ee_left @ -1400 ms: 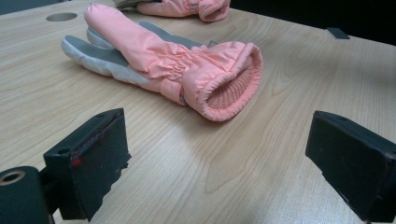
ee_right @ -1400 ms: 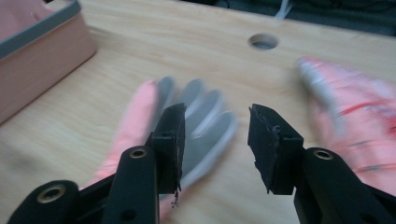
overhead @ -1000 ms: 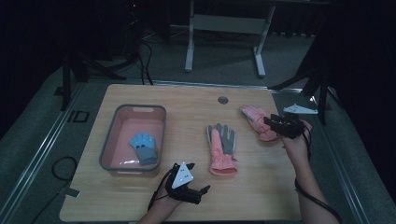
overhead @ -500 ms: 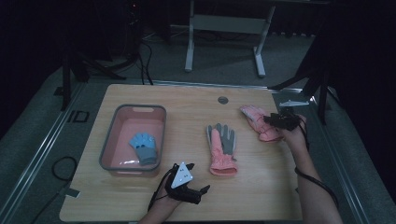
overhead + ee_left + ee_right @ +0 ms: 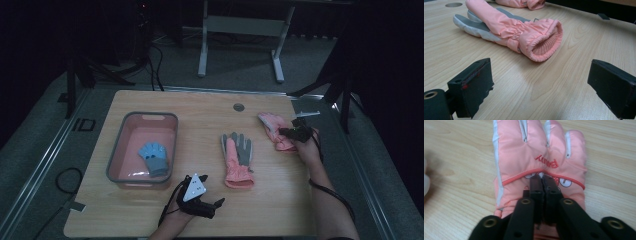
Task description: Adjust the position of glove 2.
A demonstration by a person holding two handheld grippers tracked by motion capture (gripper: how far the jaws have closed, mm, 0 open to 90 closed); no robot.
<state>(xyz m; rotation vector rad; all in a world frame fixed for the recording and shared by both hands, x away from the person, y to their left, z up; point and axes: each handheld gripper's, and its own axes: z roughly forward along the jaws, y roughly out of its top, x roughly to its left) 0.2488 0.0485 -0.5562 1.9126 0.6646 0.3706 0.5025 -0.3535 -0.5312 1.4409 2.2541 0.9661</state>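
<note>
- The pink glove (image 5: 539,167) I'm working on lies flat on the wooden table (image 5: 200,107), at the right of the high view (image 5: 274,131); in the right gripper view it sits upper centre, fingers pointing to the top edge.
- My right gripper (image 5: 543,180) sits on that glove's back; its jaws have just been closing and now stand together, pinching the fabric below the red lettering.
- In the high view this gripper (image 5: 295,133) is at the glove's right end, my hand behind it.
- A second pink glove with a grey palm (image 5: 237,156) lies centre frame, well apart from the first, cuff toward the bottom edge.
- My left gripper (image 5: 210,206) rests low in the high view, jaws spread wide with nothing between them; its own view shows the second glove's cuff (image 5: 541,41) ahead.
- A grey-rimmed pink tub (image 5: 118,155) at centre left holds a small blue glove (image 5: 155,157).
</note>
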